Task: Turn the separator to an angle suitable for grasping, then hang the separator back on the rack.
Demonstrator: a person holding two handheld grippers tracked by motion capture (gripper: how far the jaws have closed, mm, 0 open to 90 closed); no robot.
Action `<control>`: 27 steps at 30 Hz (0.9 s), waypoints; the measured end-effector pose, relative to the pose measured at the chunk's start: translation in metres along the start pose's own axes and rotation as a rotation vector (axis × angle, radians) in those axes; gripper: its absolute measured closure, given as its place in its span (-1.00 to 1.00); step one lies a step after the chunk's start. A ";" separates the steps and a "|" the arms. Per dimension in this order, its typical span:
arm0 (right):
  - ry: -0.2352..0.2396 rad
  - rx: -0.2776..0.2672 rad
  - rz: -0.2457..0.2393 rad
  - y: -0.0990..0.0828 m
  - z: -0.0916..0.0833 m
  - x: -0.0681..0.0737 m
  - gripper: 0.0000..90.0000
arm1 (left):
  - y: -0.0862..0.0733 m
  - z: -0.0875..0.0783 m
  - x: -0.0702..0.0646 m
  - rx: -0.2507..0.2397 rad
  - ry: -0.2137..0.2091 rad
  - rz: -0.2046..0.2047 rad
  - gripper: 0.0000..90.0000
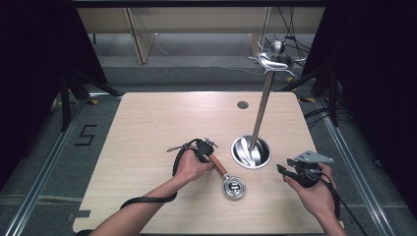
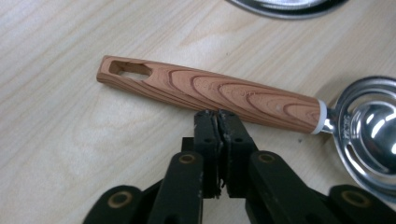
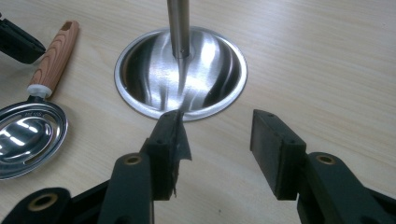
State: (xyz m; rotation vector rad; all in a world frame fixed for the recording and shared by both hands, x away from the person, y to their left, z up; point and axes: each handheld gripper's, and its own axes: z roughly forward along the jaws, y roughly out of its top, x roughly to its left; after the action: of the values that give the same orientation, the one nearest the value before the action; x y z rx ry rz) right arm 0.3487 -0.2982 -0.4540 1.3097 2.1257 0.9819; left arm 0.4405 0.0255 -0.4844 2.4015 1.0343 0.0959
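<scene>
The left claw [image 2: 218,114] is clenched empty, its tips against the wood-grain handle of the steel measuring spoon [image 2: 212,93] lying at centre frame on the pale wooden counter [image 2: 56,140]. It should release first, then straddle the handle mid-length. The right claw [image 3: 219,135] is released near the steel stand's round base [image 3: 181,70].

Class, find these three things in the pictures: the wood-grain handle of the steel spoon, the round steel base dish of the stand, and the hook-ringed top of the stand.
Wood-grain handle [image 2: 210,91]: left gripper view, mid-length of its side.
Round steel base dish [image 3: 140,70]: right gripper view, inner left wall.
Hook-ringed top [image 1: 275,56]: high view, polished crown.
</scene>
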 end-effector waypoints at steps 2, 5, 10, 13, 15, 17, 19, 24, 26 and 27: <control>-0.005 -0.002 0.000 0.000 0.000 0.000 0.20 | 0.001 -0.001 0.000 -0.008 0.009 -0.010 0.75; -0.010 -0.003 0.019 -0.001 -0.002 0.001 0.20 | 0.002 -0.008 0.002 -0.025 0.031 -0.047 0.48; -0.004 0.009 0.033 -0.001 -0.003 0.003 0.19 | 0.002 -0.015 -0.002 -0.066 0.046 -0.144 0.14; 0.003 -0.007 0.011 0.000 -0.002 0.003 0.19 | 0.002 -0.013 -0.006 -0.045 0.031 -0.197 -0.04; 0.012 -0.005 0.013 0.000 -0.002 0.003 0.19 | 0.003 -0.011 -0.006 -0.013 0.028 -0.194 -0.14; 0.002 -0.005 0.018 0.000 -0.002 0.005 0.19 | 0.005 -0.008 -0.007 -0.002 0.018 -0.205 -0.19; 0.001 -0.015 -0.005 -0.001 0.000 0.003 0.19 | 0.007 -0.005 -0.008 0.004 0.018 -0.237 -0.23; 0.008 -0.014 -0.024 -0.001 0.001 0.000 0.18 | 0.011 0.001 -0.013 0.015 0.027 -0.260 -0.26; 0.023 0.008 0.010 0.000 -0.001 0.001 0.18 | 0.012 0.002 -0.015 0.030 0.045 -0.274 -0.30; 0.008 -0.005 -0.021 0.000 -0.001 0.000 0.18 | 0.012 0.004 -0.018 0.032 0.031 -0.327 -0.34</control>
State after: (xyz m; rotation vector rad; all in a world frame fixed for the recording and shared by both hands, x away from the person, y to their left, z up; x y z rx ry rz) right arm 0.3482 -0.2985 -0.4531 1.2803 2.1377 0.9840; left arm 0.4366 0.0043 -0.4792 2.2302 1.4367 0.0009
